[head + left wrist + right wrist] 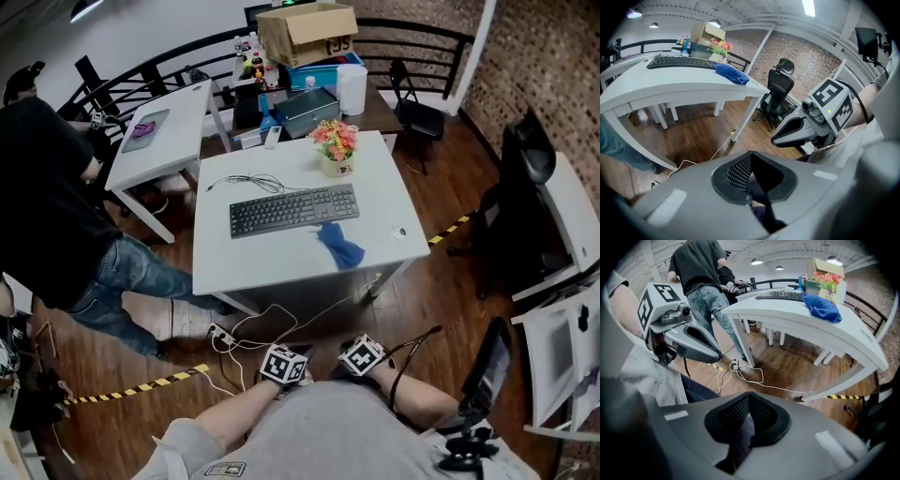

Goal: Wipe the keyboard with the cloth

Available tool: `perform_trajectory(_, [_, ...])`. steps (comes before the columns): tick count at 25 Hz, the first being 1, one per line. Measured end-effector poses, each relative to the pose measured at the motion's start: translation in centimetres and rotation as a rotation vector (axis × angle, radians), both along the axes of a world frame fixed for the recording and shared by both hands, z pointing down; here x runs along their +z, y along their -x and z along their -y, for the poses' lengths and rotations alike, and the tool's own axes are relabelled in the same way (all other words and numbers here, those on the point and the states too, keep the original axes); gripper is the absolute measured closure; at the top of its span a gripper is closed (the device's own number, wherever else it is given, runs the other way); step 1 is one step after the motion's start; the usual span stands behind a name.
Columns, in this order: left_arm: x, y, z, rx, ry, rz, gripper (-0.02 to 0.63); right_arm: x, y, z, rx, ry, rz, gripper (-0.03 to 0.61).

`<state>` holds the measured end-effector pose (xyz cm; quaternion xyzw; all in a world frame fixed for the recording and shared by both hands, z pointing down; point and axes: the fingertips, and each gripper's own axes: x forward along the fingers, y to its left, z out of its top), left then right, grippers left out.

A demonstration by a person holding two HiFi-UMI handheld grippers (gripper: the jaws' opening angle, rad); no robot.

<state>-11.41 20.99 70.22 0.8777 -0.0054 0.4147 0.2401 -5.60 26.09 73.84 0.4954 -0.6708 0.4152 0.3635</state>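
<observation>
The cloth (340,246) lies between keyboard (293,209) and table's (281,274) near edge.

left gripper (751,154) and right gripper (749,397) low by torso, jaws together, nothing held

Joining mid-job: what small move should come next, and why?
Probably reach the right hand-held gripper toward the blue cloth, which lies on the table beside the keyboard; the right one and the left hand-held gripper are shut, empty and short of the table.
</observation>
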Motion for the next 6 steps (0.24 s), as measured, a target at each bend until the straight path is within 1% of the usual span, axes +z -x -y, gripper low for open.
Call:
perform_trajectory(3, [0.0,0.0,0.9,-0.028,-0.010,0.001,0.620,-0.2,-0.1,1.2,-0.023,-0.018,0.008,0.572])
perform_trajectory(6, [0.4,-0.8,1.3,-0.052,-0.010,-0.007,0.620,-0.2,-1.5,1.5,-0.042,-0.005,-0.015,0.572])
